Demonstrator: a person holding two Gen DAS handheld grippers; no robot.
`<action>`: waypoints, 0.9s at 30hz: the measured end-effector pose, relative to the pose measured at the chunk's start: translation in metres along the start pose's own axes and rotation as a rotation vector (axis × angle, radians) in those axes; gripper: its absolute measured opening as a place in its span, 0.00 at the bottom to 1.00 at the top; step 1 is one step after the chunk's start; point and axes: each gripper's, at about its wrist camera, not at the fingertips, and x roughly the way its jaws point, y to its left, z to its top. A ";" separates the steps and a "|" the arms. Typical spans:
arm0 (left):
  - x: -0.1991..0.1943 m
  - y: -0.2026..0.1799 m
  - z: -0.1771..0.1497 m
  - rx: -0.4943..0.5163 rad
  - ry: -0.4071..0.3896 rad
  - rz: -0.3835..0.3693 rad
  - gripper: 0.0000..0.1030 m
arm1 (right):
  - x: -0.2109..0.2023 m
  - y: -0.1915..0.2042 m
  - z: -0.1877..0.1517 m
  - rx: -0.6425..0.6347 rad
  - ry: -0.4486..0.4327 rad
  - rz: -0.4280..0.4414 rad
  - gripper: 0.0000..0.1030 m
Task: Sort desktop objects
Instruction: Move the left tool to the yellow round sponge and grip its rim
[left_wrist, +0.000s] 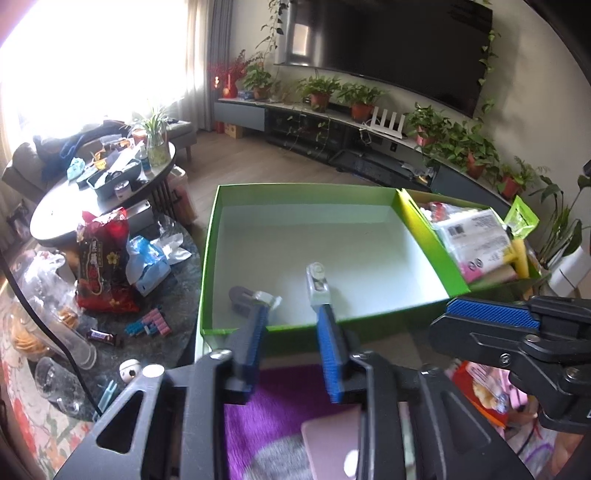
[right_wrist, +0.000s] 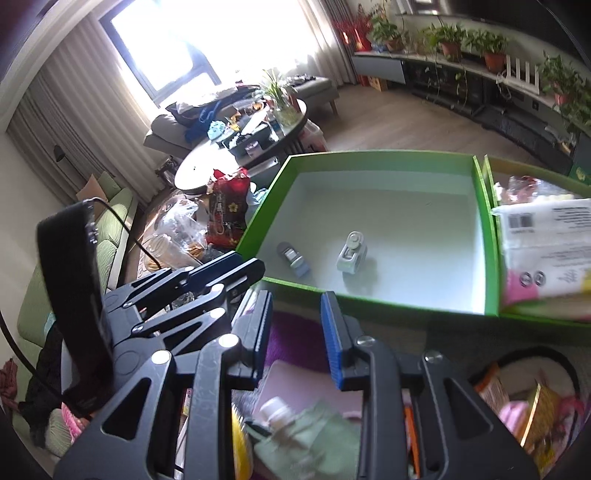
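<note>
Nearest the lens, the left gripper (left_wrist: 291, 314) holds its blue-padded fingers (left_wrist: 258, 328) parted with nothing between them, poised over the near wall of the green box (left_wrist: 208, 258); below it a purple cloth (left_wrist: 258, 424) and a pinkish flat item blur past, too smeared to name. The right gripper (right_wrist: 295, 306) is likewise spread and empty, hovering just short of the same box, with a soft green pouch with a white cap (right_wrist: 295, 435) lying beneath it. Inside the box, on its white floor, sit the two things already sorted: a grey clip-like gadget with a round top (right_wrist: 351, 253), standing roughly upright near the middle, and a smaller grey-blue gadget (right_wrist: 293, 258) lying beside it to the left, apart from it. Both rest near the front wall, probably because that is where a hand reaching over the rim lets go most easily. The neighbouring compartment (left_wrist: 413, 210) on the right is packed with tissue packs (left_wrist: 476, 236) and snack packets, which suggests one bin for soft goods and this one for small hardware. Further left, the dark round table (left_wrist: 177, 295) bears unsorted pieces: a red snack bag (left_wrist: 103, 258), pink and blue clips (left_wrist: 149, 325) and a chocolate bar (left_wrist: 105, 336). I judge the sorting far from done.
</note>
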 end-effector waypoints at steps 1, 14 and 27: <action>-0.005 -0.003 -0.003 0.005 -0.007 0.003 0.42 | -0.006 0.002 -0.004 -0.007 -0.008 -0.015 0.27; -0.050 -0.014 -0.050 0.041 -0.041 0.018 0.59 | -0.041 0.021 -0.066 -0.030 0.001 -0.043 0.27; -0.052 0.007 -0.119 0.010 -0.002 -0.007 0.59 | -0.014 0.034 -0.118 -0.039 0.090 -0.022 0.27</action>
